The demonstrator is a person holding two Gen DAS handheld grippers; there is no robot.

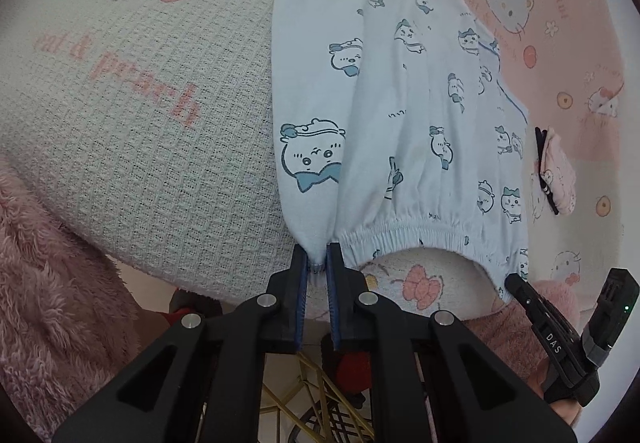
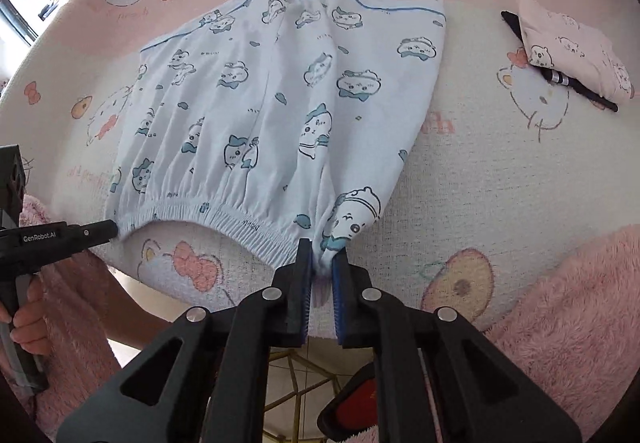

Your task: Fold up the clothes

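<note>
- Left wrist view: the left gripper (image 1: 319, 257) pinches one corner of the elastic waistband of the pale blue shorts (image 1: 400, 103), which lie spread ahead of it on the cat-print blanket (image 1: 140, 123). Off to its right, the right gripper (image 1: 514, 283) meets the other waistband corner — its grip cannot be judged here.
- Right wrist view: the right gripper (image 2: 322, 261) is clamped on bunched waistband cloth of the shorts (image 2: 272, 103); a folded pink garment (image 2: 572, 47) lies far ahead to the right — well apart.

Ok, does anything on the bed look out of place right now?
Only the black pen: it lies half under the folded pink garment, right of the blue shorts. Both grippers pinch the waistband corners evenly.
</note>
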